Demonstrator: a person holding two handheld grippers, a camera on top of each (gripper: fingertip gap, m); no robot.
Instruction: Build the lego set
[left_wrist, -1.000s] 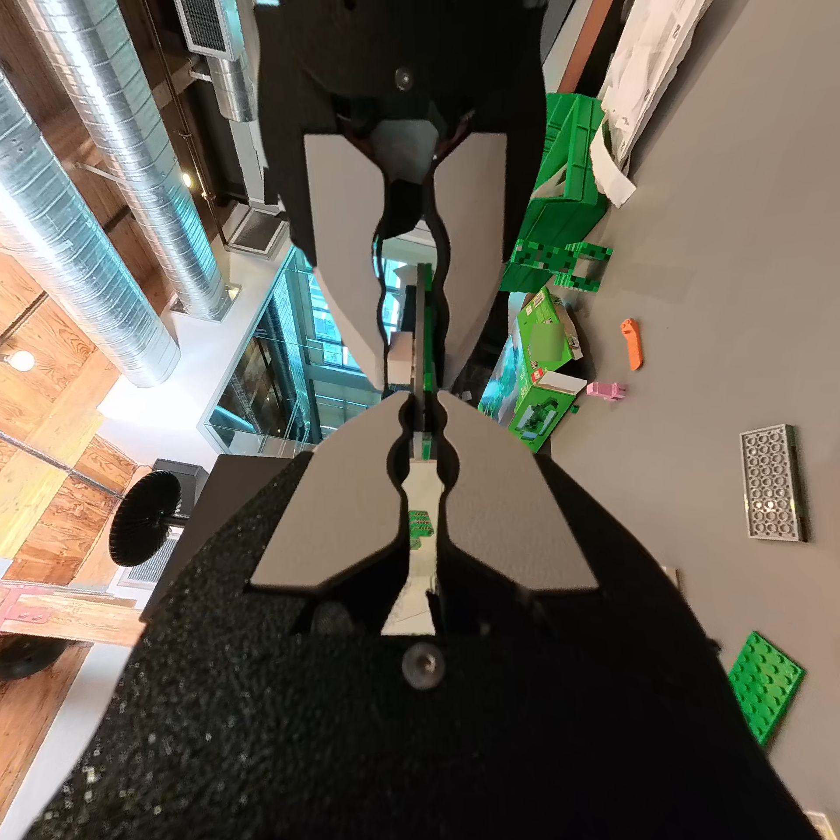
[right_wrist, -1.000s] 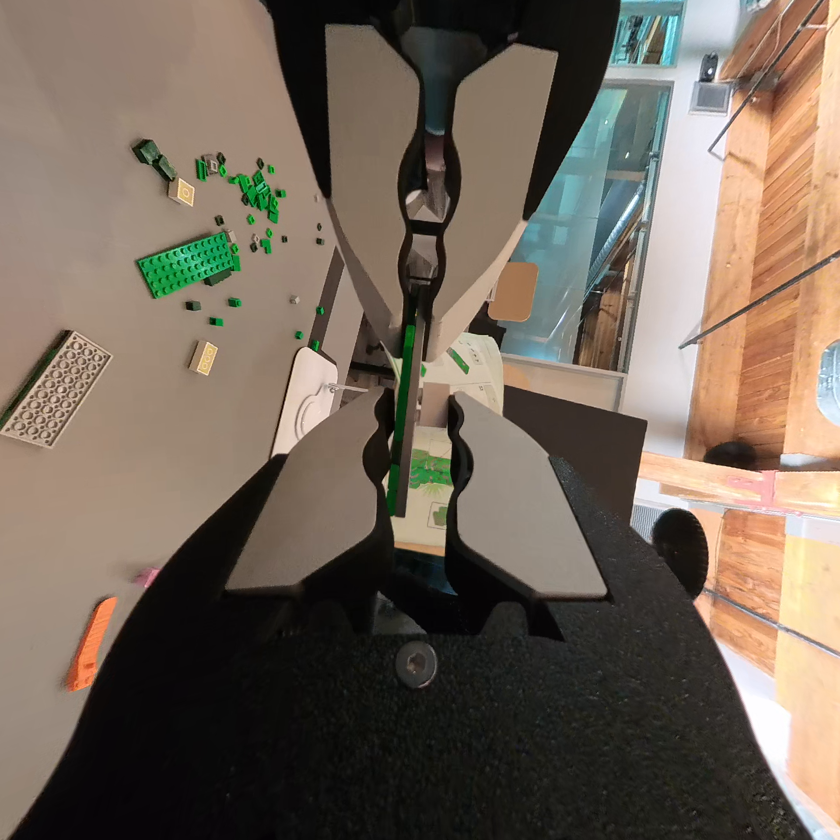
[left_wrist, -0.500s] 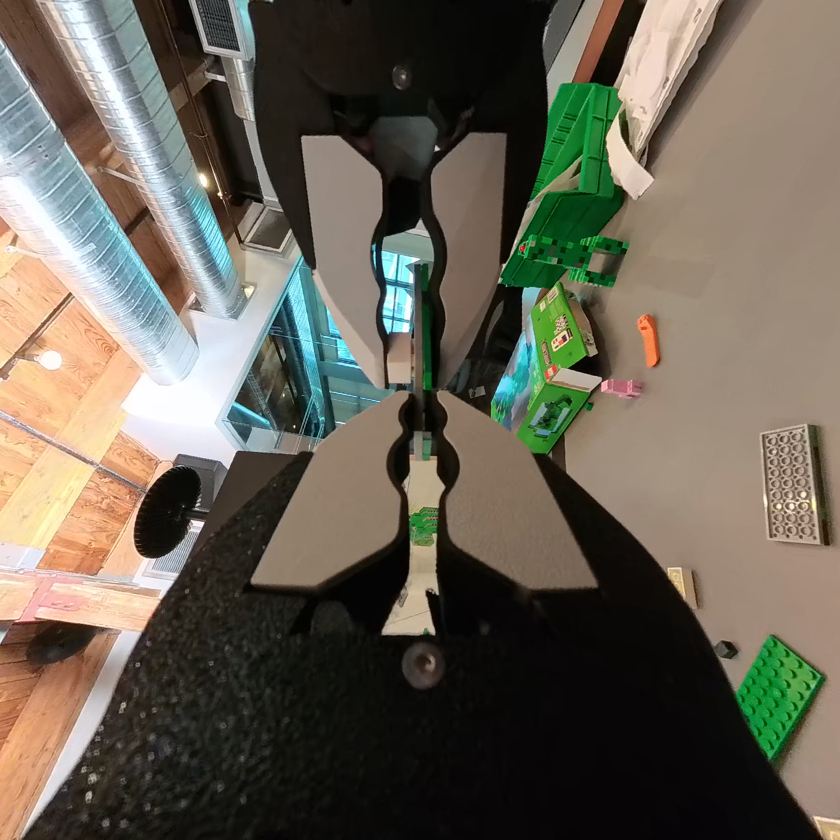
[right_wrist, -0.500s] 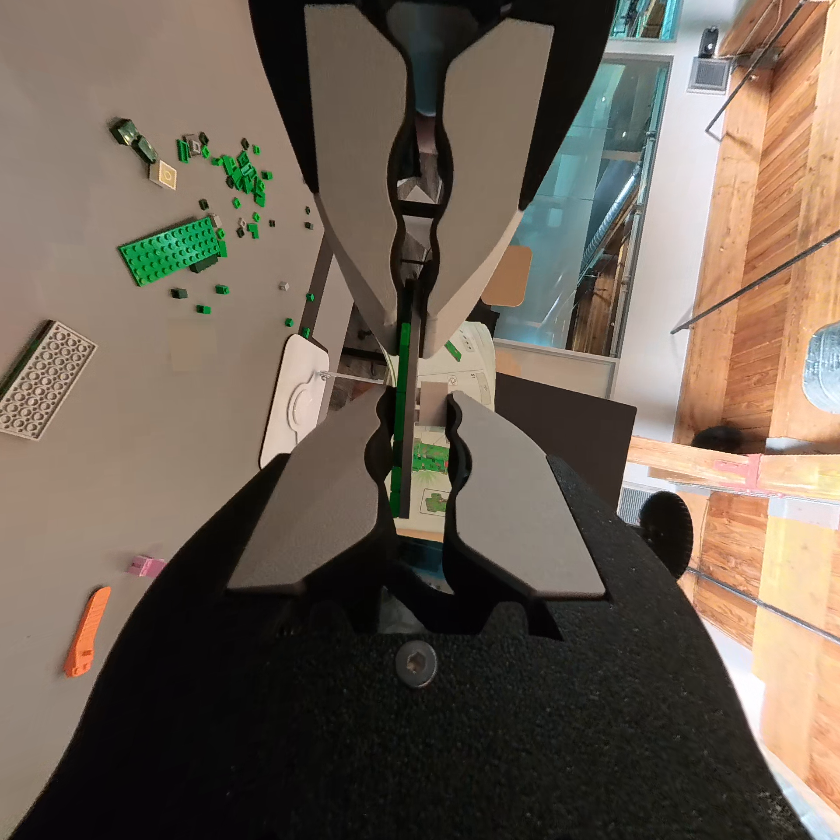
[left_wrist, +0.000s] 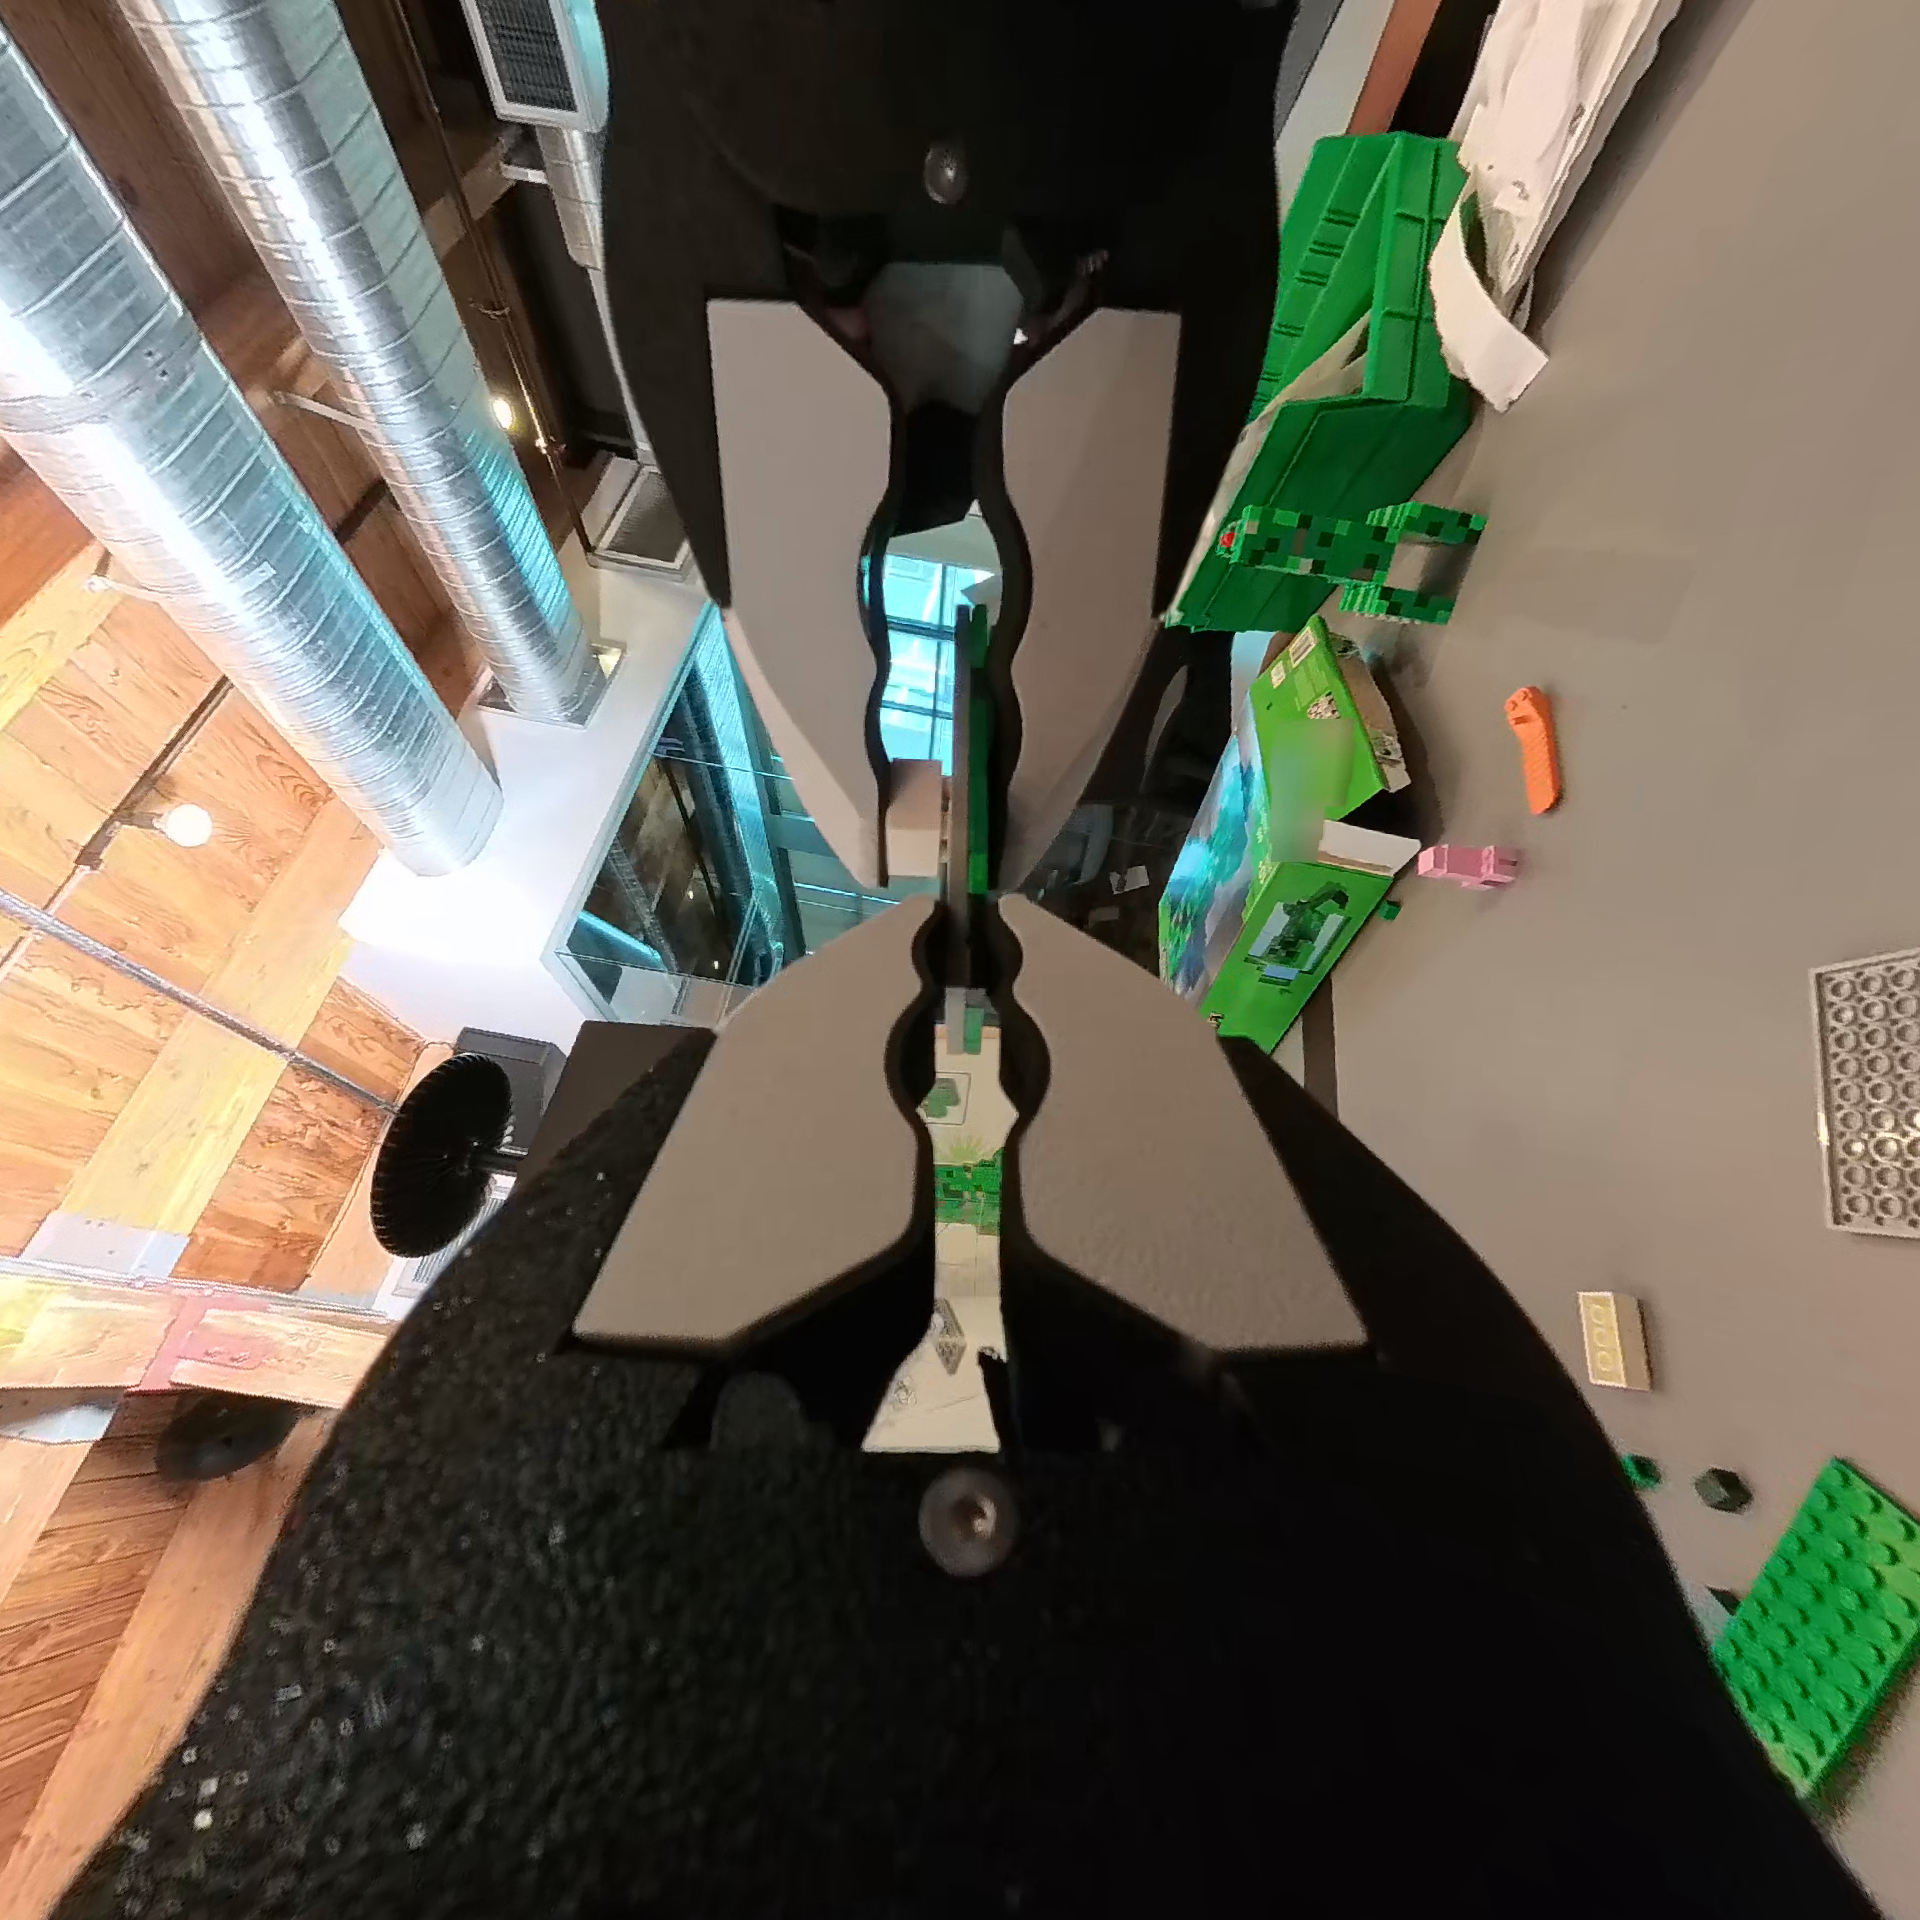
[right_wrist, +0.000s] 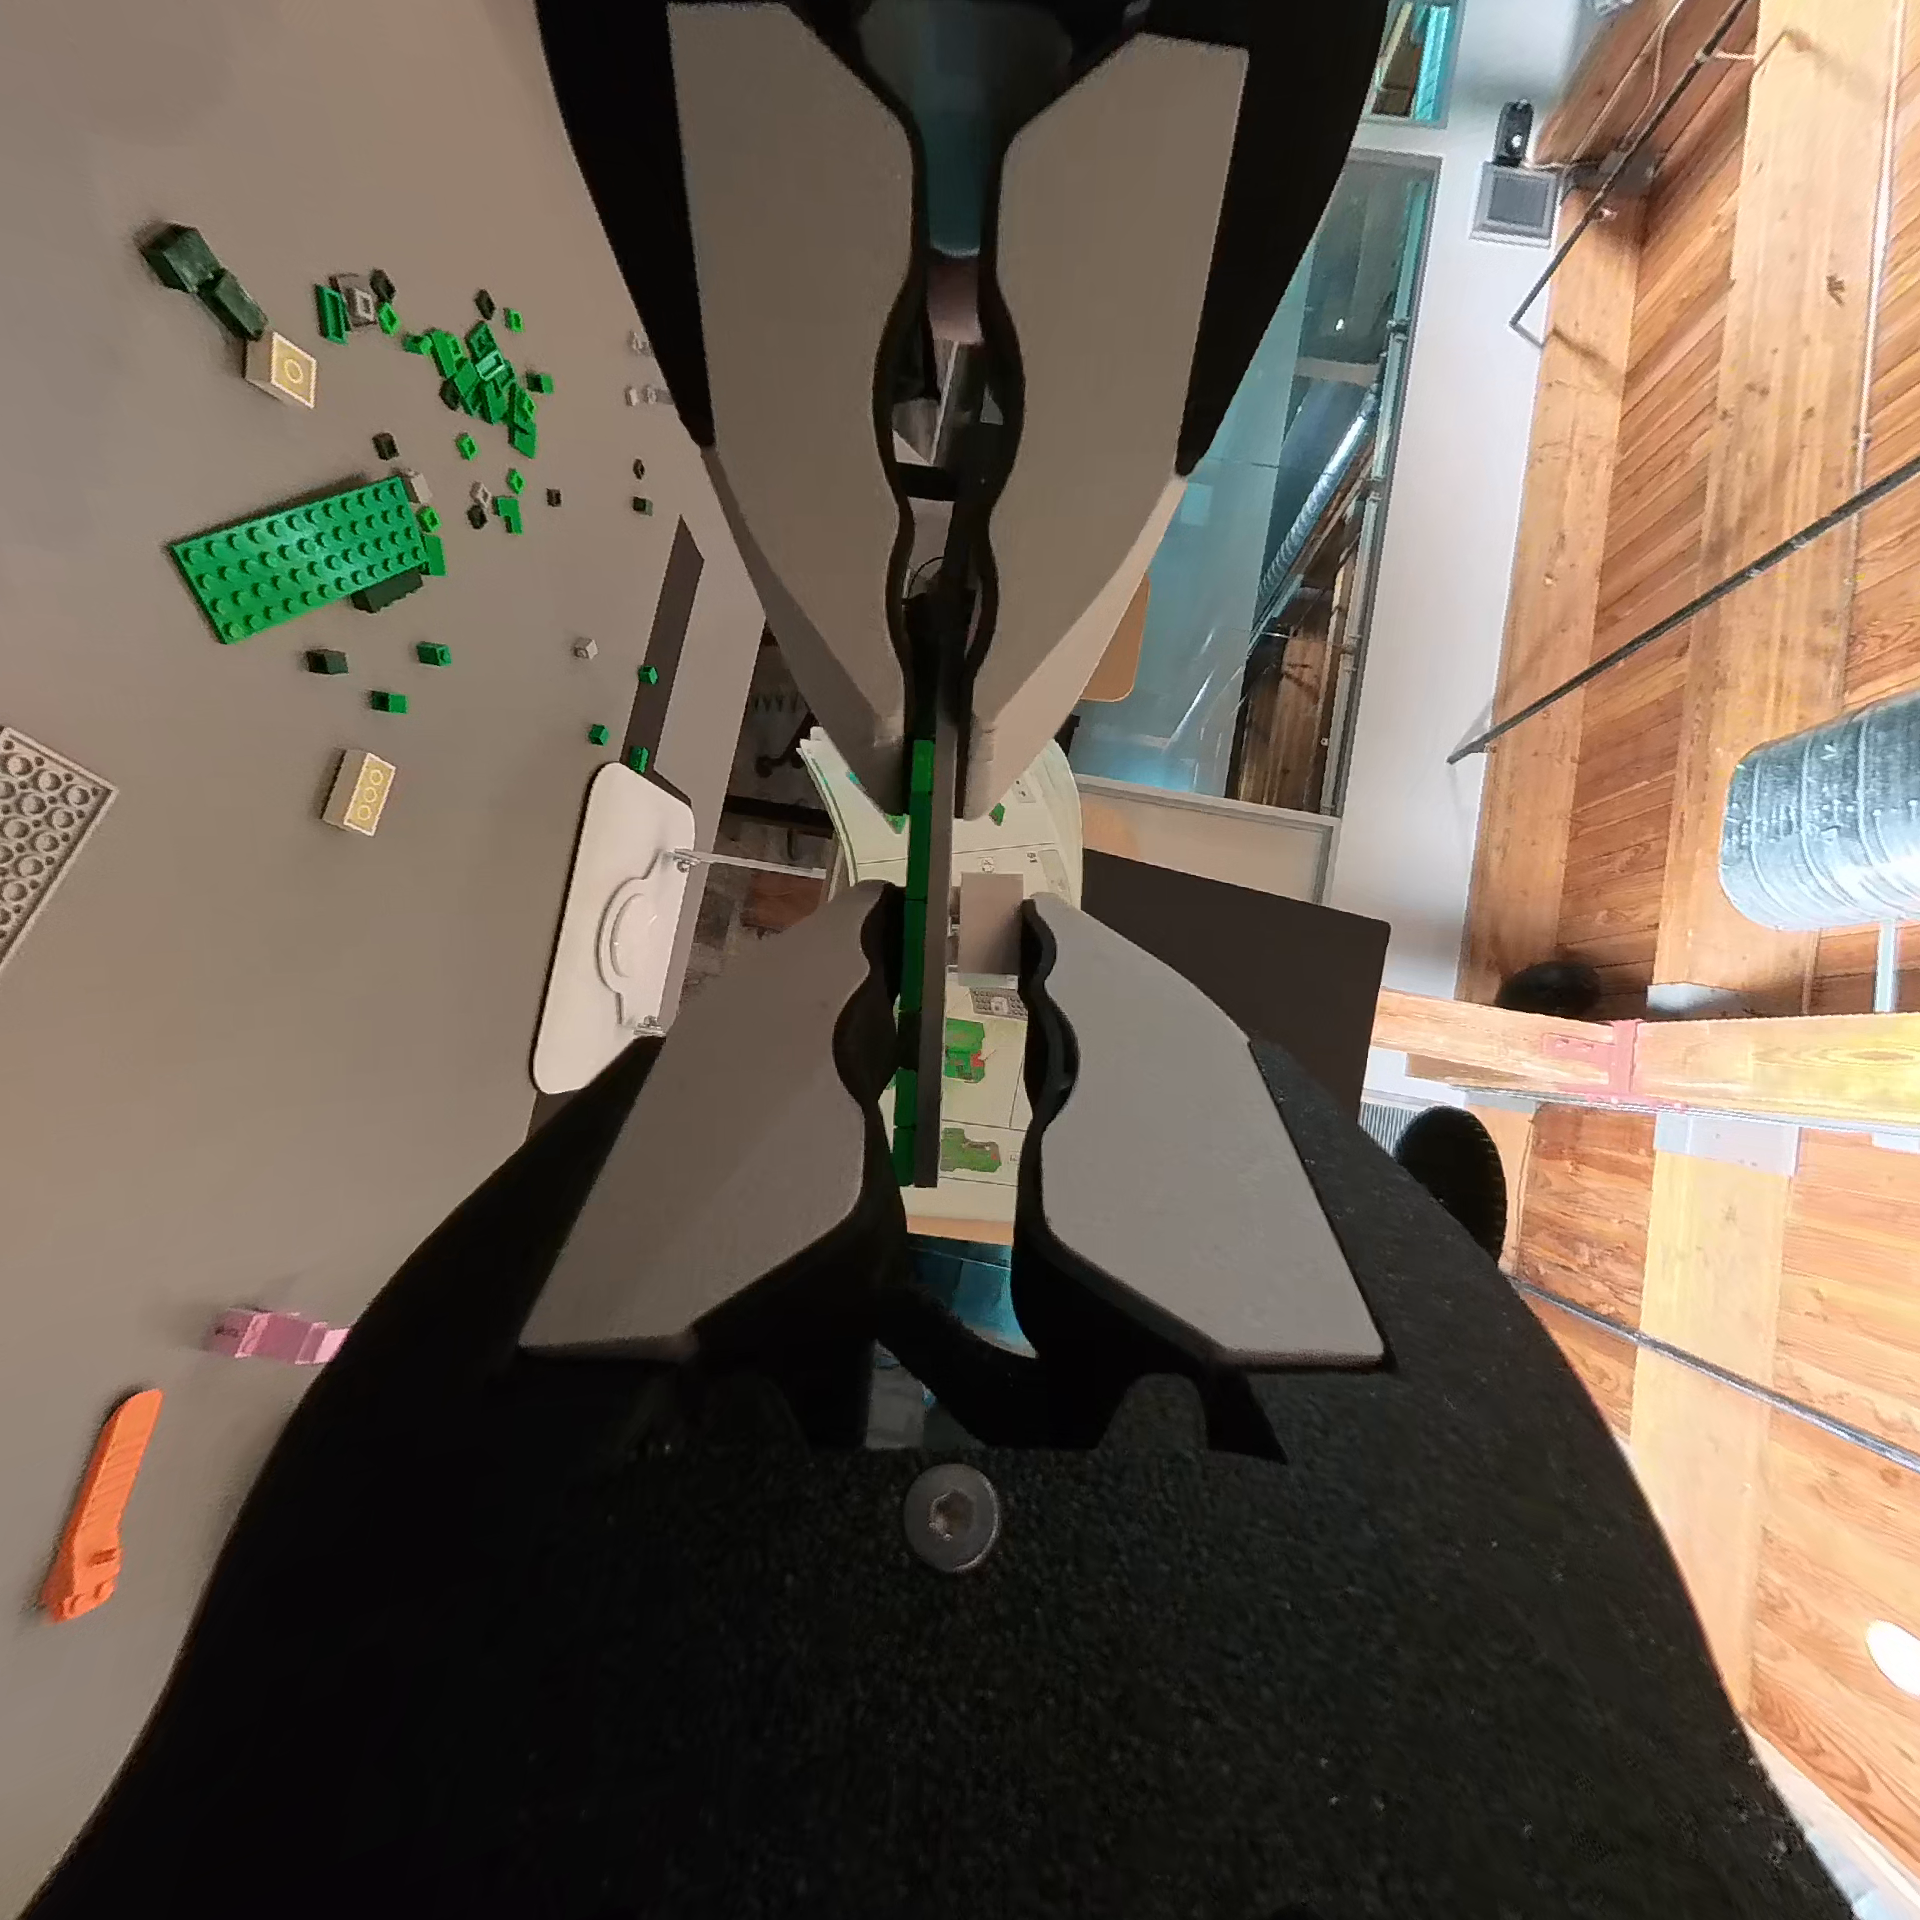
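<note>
Grey-and-green plate (right_wrist: 928, 997) edge-on, long axis along both grippers' fingers, left gripper (left_wrist: 966, 914) and right gripper (right_wrist: 951, 914) jaws both clamping it

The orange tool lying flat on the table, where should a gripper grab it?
Probably across the orange tool's two long sides near its middle, coming from straight above the table. It is long, narrow and lies flat, so the long sides are the easiest faces to squeeze. The space around it looks bare.

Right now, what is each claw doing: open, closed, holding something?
Left claw: closed on the edge of a thin grey-and-green plate.
Right claw: closed on the same plate and a grey brick on it.
</note>
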